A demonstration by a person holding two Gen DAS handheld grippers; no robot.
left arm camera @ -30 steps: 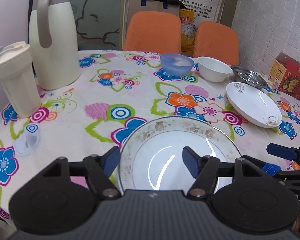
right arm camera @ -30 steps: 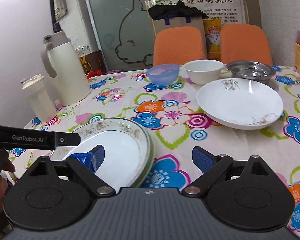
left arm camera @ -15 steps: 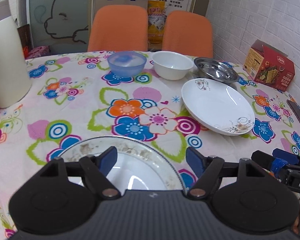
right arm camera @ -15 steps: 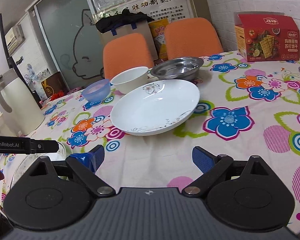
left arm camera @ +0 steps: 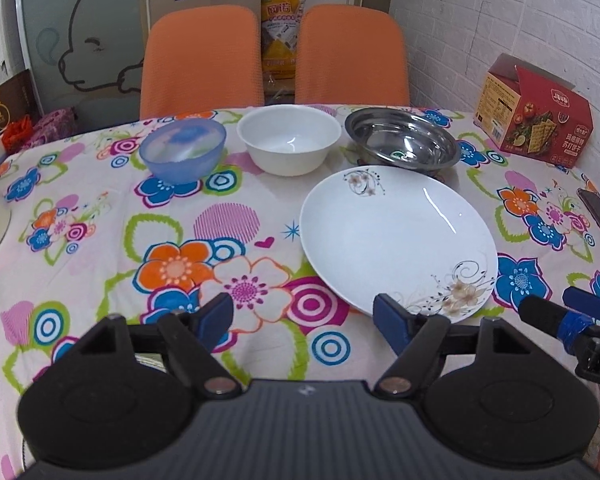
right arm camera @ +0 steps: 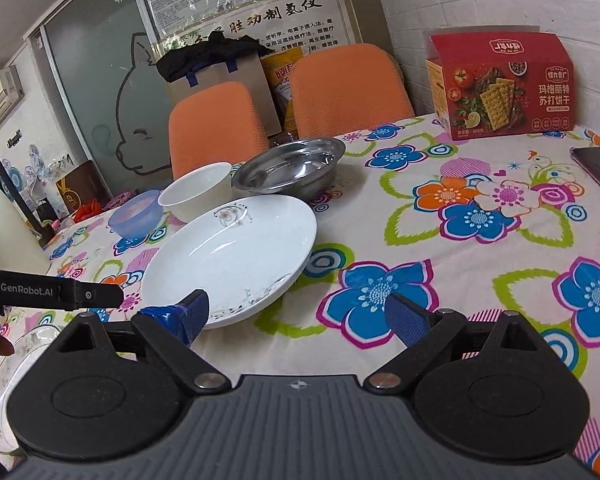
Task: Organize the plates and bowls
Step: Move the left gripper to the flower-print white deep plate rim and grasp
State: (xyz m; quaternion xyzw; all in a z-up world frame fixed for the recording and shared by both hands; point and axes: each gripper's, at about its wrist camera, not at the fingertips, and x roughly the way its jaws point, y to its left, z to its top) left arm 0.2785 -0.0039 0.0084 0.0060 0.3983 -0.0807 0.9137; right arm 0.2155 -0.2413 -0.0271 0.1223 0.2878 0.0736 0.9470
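I see the floral tablecloth [left arm camera: 100, 216] spread under everything. The white floral-print plate [left arm camera: 396, 236] lies at my left gripper's [left arm camera: 304, 316] one o'clock, its near rim just beside the right finger; those jaws stand wide apart, holding nothing. My right gripper [right arm camera: 300, 314] also gapes empty, its left finger overlapping the plate's near edge, contact unclear. Beyond, at twelve: steel basin [left arm camera: 402, 144], white bowl [left arm camera: 289, 139], blue bowl [left arm camera: 183, 149].
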